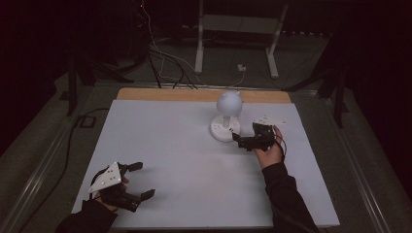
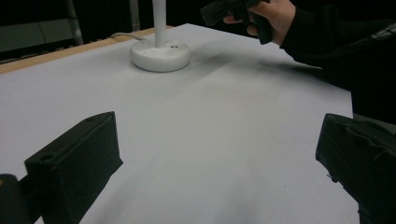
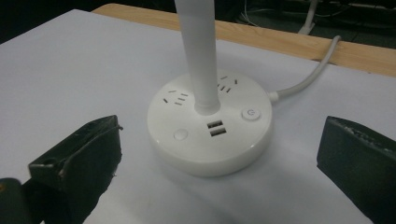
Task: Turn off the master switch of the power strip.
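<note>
White plastic desk lamp: round glossy base with sockets, USB ports and two buttons, slim stem, globe head; it stands just ahead of the right gripper, whose jaws are spread wide and empty. Step judged: working a base button; next calls for a fine, aimed touch. Left gripper released, idle, well apart.

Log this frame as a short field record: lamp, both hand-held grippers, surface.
lamp: white desk lamp, upright, round base with sockets, two USB ports, power button
lamp cable: grey cord runs off the base toward the wooden edge
right hand-held gripper: open, beside the base, nothing between the jaws
left hand-held gripper: open, near corner, holding nothing
surface: white table, wooden strip at the far edge
</note>
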Demonstrator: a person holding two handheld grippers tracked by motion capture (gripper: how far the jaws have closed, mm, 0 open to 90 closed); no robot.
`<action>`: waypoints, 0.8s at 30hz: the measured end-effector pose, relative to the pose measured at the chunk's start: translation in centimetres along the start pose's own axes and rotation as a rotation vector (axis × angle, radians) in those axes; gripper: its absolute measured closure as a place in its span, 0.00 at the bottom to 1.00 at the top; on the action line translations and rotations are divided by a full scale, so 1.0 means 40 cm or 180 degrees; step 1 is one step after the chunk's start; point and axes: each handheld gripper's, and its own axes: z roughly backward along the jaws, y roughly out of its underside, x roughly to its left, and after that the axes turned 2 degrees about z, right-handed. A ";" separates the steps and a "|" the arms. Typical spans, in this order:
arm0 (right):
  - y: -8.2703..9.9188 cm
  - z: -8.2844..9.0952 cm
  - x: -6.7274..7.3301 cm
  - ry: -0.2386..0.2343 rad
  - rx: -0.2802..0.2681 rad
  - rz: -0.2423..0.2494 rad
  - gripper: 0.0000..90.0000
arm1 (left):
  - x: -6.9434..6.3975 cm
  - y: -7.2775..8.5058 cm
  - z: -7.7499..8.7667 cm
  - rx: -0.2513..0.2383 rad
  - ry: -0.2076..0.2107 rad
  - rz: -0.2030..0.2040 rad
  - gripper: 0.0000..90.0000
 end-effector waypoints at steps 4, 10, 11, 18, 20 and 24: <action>0.007 0.020 0.007 -0.0039 -0.0015 0.0026 0.00 | 0.000 0.000 0.000 0.0002 -0.0004 0.0001 0.00; 0.026 0.051 0.022 -0.0140 0.0032 0.0063 0.00 | -0.001 0.000 -0.001 0.0007 -0.0001 -0.0001 0.00; 0.030 0.057 0.026 -0.0148 0.0040 0.0069 0.00 | -0.001 0.000 -0.001 0.0008 -0.0002 -0.0003 0.00; 0.056 0.104 0.049 -0.0221 0.0051 0.0110 0.00 | -0.001 0.000 0.000 0.0014 -0.0005 -0.0012 0.00; 0.069 0.125 0.056 -0.0250 0.0044 0.0088 0.00 | -0.002 0.000 0.000 0.0017 -0.0004 -0.0015 0.00; 0.084 0.143 0.061 -0.0245 0.0064 0.0098 0.00 | -0.002 0.000 0.000 0.0021 -0.0002 -0.0020 0.00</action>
